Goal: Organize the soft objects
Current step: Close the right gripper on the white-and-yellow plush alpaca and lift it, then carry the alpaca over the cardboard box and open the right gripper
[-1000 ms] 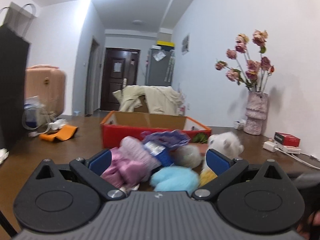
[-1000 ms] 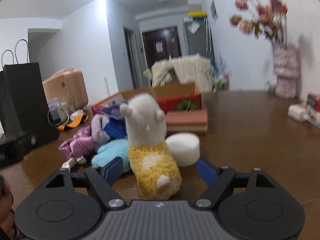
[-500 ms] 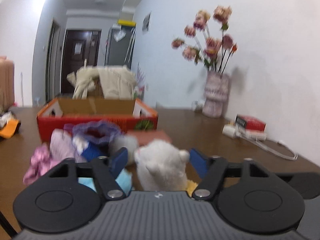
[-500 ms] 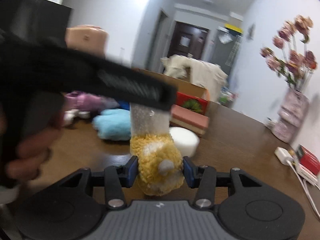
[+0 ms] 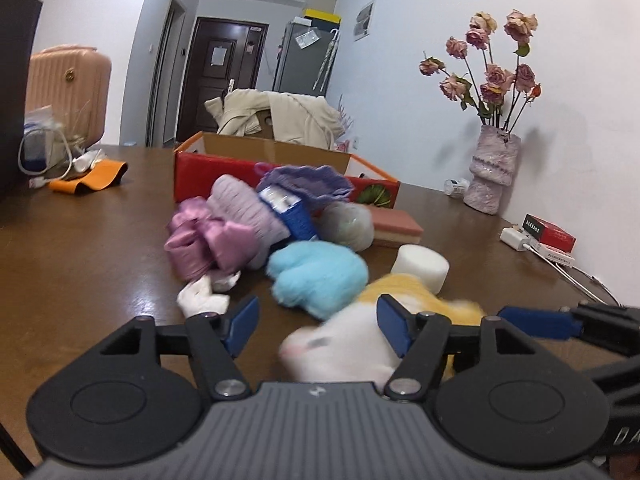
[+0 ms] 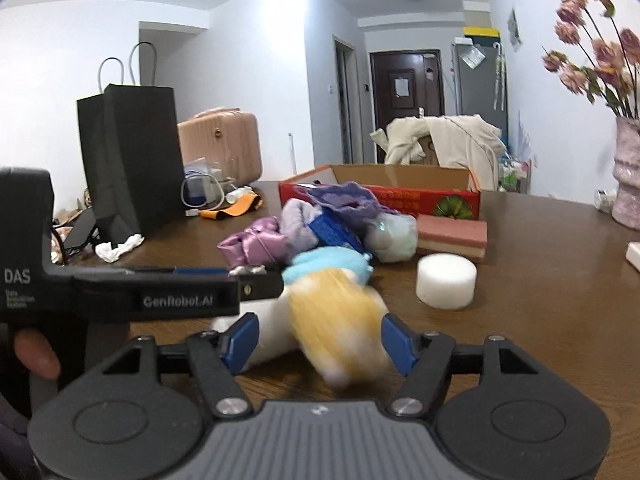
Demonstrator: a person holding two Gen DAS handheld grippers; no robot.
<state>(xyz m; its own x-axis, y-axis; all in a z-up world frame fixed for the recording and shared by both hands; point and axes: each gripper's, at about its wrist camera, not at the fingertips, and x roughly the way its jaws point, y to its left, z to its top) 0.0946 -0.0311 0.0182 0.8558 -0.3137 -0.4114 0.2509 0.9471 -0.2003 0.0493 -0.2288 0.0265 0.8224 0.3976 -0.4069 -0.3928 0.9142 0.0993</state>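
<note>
While your left gripper (image 5: 318, 322) and right gripper (image 6: 320, 338) both stand with their blue-padded jaws spread apart, the fuzzy white-and-yellow plush toy (image 6: 336, 320) lies tipped on the glossy brown wooden table (image 6: 540, 280) between them, blurred. Its white woolly head (image 5: 340, 350) sits between your left gripper's pads, and its yellow curly body lies between your right gripper's pads; whether any pad touches it you cannot tell. Just beyond it lies a fluffy sky-blue plush (image 5: 318, 276), then a heap of shiny pink satin fabric (image 5: 204, 240), ribbed lilac knitwear (image 5: 244, 208) and a purple crocheted piece (image 5: 306, 182). A white foam cylinder (image 6: 446, 280) stands near a layered pink sponge block (image 6: 452, 236), before the open red cardboard box (image 6: 400, 196).
</note>
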